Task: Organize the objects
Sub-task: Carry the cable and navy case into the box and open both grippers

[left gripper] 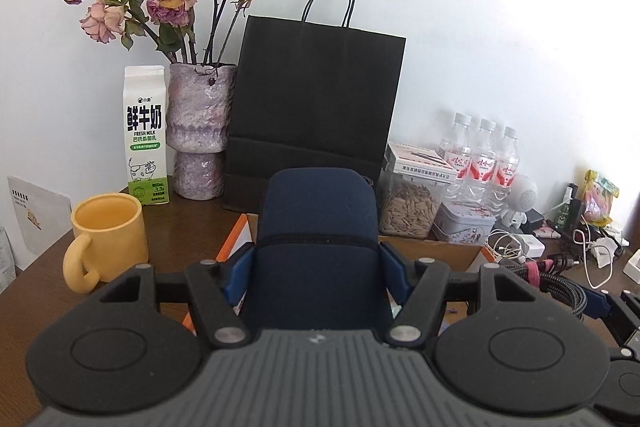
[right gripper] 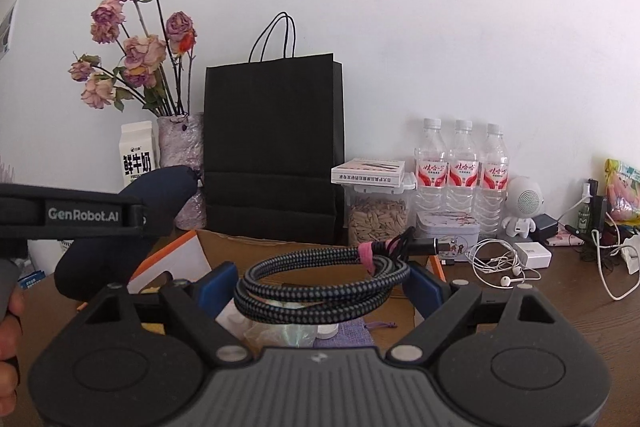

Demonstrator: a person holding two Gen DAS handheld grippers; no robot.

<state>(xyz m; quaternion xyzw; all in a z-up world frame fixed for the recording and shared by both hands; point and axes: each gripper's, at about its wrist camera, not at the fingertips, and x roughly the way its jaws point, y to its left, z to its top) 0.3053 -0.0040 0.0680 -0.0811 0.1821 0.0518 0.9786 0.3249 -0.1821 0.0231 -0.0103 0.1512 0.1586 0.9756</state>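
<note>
The left tongs (left gripper: 318,273) pinch a dark blue soft case (left gripper: 316,247) between their blue pads, holding it up in front of the black paper bag (left gripper: 316,99). The case hides most of the cardboard box (left gripper: 436,253) below it; only the box's orange-edged flap and far rim show. The right tongs (right gripper: 320,285) pinch a coiled braided cable (right gripper: 320,287) (bound with a pink tie) above the same box, whose contents, a purple pouch and some pale round things, are mostly covered by the coil and hard to make out. In the right wrist view the left tool cuts across the left edge, with part of a hand (right gripper: 10,339) barely in frame. On the counter (left gripper: 48,267), a yellow mug (left gripper: 106,241) stands near the box's left side, with a milk carton (left gripper: 146,135) and vase (left gripper: 200,131) behind. 3 water bottles (right gripper: 462,167) line the wall, and tangled earphones (right gripper: 500,263) crowd the right.
</note>
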